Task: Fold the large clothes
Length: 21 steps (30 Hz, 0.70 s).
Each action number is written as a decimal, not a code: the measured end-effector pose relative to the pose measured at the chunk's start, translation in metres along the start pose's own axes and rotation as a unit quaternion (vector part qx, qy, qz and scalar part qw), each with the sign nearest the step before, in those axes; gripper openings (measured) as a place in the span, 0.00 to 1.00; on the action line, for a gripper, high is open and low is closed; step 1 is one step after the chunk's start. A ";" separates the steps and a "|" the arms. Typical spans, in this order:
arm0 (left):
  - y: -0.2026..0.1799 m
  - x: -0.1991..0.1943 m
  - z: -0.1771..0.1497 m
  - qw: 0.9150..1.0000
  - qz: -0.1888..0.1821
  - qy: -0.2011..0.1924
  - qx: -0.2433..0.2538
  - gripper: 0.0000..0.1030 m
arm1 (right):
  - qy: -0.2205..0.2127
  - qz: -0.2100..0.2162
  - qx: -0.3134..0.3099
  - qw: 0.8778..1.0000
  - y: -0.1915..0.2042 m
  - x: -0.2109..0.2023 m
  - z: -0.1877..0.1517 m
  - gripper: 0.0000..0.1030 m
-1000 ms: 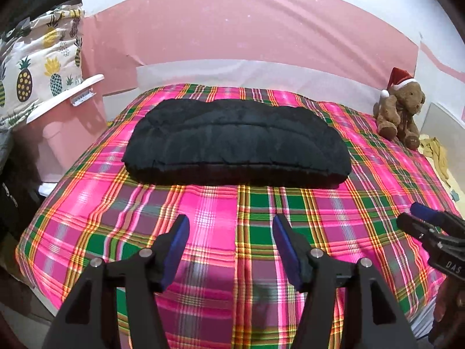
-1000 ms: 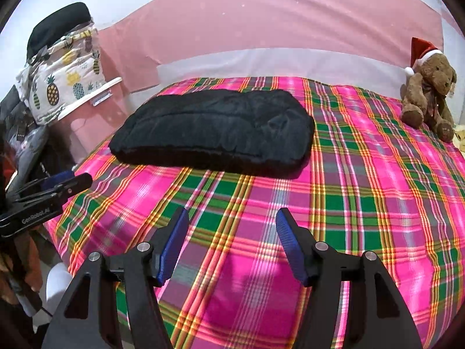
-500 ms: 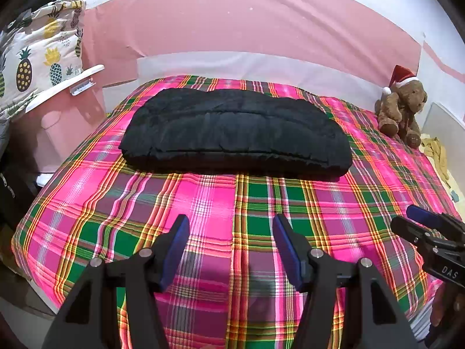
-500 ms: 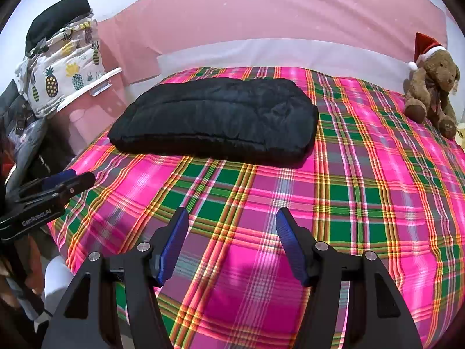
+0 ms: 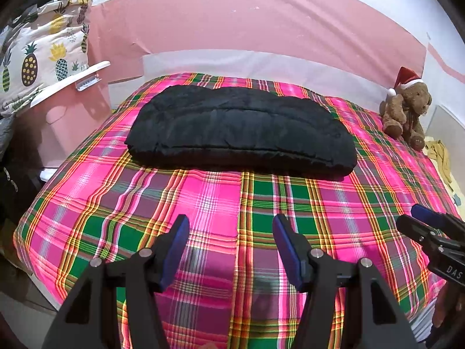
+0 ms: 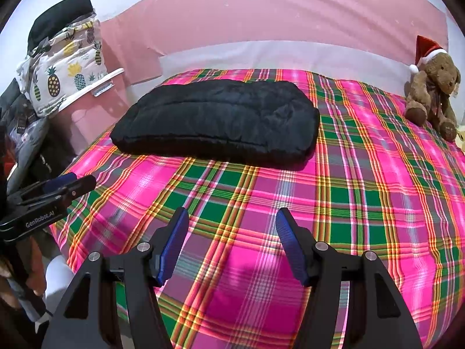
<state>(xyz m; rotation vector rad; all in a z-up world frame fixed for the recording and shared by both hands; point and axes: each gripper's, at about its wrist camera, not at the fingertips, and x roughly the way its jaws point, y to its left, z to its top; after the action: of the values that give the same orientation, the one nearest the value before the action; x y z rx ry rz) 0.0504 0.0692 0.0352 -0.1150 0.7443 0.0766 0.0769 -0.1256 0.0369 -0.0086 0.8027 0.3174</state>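
Over the last second, both viewpoints lifted slightly and tilted down: more of the near edge of the bed, covered in a pink, green and yellow plaid sheet (image 5: 209, 203), now visible; no approach toward the garment. Black, puffy, quilted garment (image 5: 241, 128), folded into a long flat bundle, unmoved on the bed at 12 o'clock, well apart from both tools. Judged as a fold already finished, or a pause ahead of a further one; no grasp under way.

Left hand-held gripper (image 5: 231, 250) spread wide, blue pads (image 5: 174, 250) with nothing between them, above the near part of the sheet. Right hand-held gripper (image 6: 232, 247) likewise wide apart and empty.

Left wrist view: garment centred, its whole length and both rounded ends plain; right tool intruding at 3 o'clock; a scrap of yellow cloth (image 5: 440, 157) past the brown teddy bear in a red Santa hat (image 5: 405, 110) at 2 o'clock. Right wrist view: garment shifted to 11 o'clock, broad bare sheet at 3 o'clock; left tool's side at 9 o'clock; a black item (image 6: 58, 17) atop the white pineapple-print fabric (image 6: 66, 72) at 10 o'clock, cut off at the left view's rim.
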 end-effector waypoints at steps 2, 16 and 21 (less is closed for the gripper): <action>0.000 -0.001 0.000 1.000 0.001 -0.001 -0.001 0.60 | 0.000 0.000 -0.002 1.000 0.002 -0.001 0.000 0.61; 0.000 -0.004 -0.004 1.000 0.009 -0.003 -0.005 0.60 | 0.004 0.002 -0.004 1.000 0.006 0.001 -0.001 0.61; -0.002 -0.004 -0.004 1.000 0.013 -0.004 -0.003 0.60 | 0.006 0.003 -0.003 1.000 0.006 0.003 -0.001 0.61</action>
<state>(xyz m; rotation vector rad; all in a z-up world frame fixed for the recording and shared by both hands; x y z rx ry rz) 0.0452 0.0665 0.0348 -0.1114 0.7384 0.1046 0.0767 -0.1191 0.0347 -0.0141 0.8136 0.3249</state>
